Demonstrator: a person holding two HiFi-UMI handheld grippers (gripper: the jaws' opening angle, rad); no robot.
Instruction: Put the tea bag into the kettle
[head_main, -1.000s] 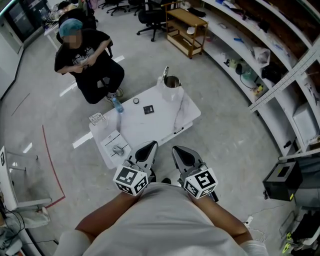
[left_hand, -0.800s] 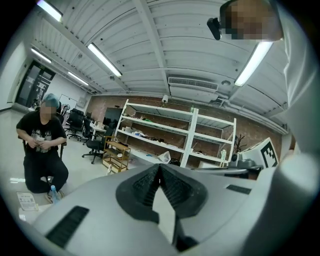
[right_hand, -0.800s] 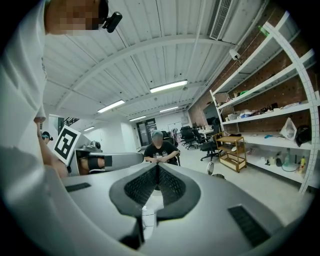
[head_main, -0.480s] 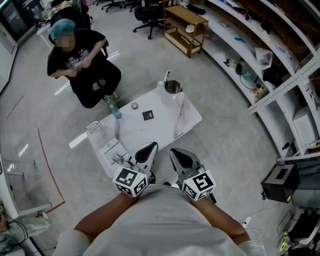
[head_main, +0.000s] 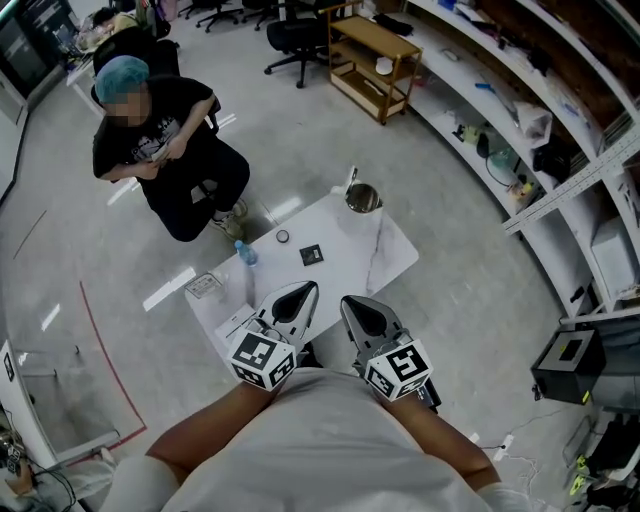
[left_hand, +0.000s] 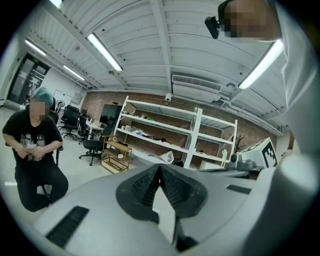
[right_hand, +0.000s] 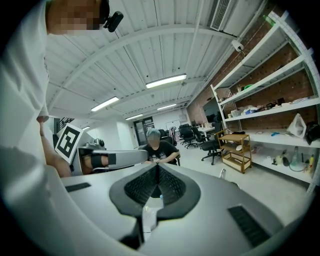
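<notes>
We hold 2 grippers side by side at the near edge of the white table (head_main: 340, 232). The left gripper (head_main: 305, 291) and right gripper (head_main: 350, 303) each have jaws pressed together w/ nothing btwn. 1 tea bag (head_main: 311, 255), a dark square, lies mid-table. 1 steel kettle (head_main: 362, 197) stands at the far corner, apart from it. 1 bottle (head_main: 247, 256) and 1 small round thing (head_main: 283, 236) sit left of the tea bag. 1 seated person (head_main: 160, 140) is beyond the table.
</notes>
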